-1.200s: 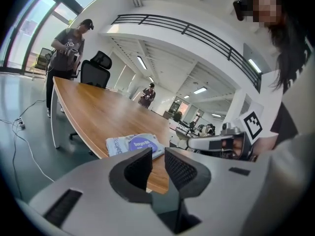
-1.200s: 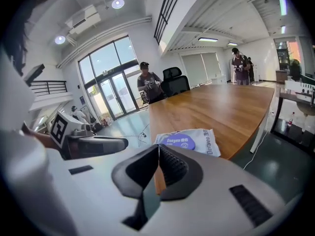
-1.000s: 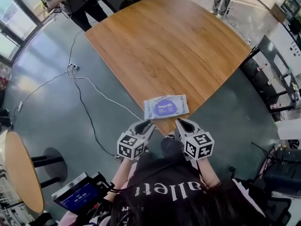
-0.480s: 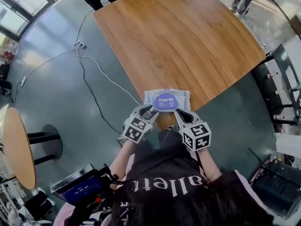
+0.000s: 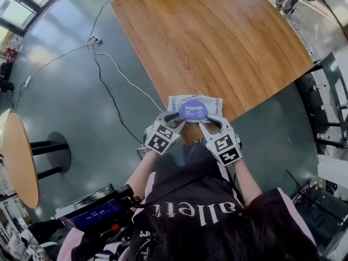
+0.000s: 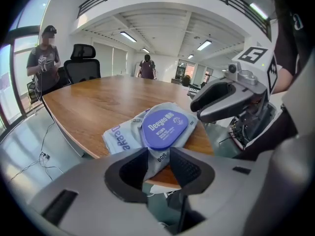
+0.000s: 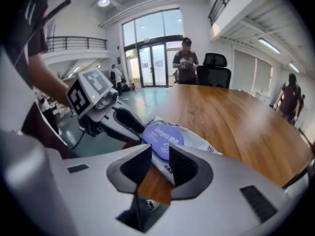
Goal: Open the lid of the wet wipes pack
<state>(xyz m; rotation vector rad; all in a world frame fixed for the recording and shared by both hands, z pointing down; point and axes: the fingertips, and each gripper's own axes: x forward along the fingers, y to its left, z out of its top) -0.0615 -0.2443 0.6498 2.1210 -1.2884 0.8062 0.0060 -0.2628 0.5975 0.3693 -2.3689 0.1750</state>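
The wet wipes pack [image 5: 209,103] lies flat on the near corner of the wooden table [image 5: 217,42], with its round purple lid [image 5: 193,111] closed on top. My left gripper [image 5: 175,117] is open at the pack's near left edge. In the left gripper view that edge of the pack [image 6: 123,134] reaches in between the spread jaws of the left gripper [image 6: 158,166], below the lid [image 6: 165,128]. My right gripper [image 5: 212,121] is at the near right edge, its jaws opening. In the right gripper view the lid [image 7: 162,137] sits just beyond the right gripper [image 7: 160,163], and the pack's edge lies between its jaws.
The table's near edge [image 5: 187,137] runs right under both grippers, with grey floor below. A cable [image 5: 109,64] trails over the floor at the left. A second round table [image 5: 19,162] stands far left. People stand beyond the far end of the table [image 6: 44,58].
Both grippers came forward and down from in front of the table to the pack's near edge. The left jaws spread wider, and the right jaws went from shut to apart.
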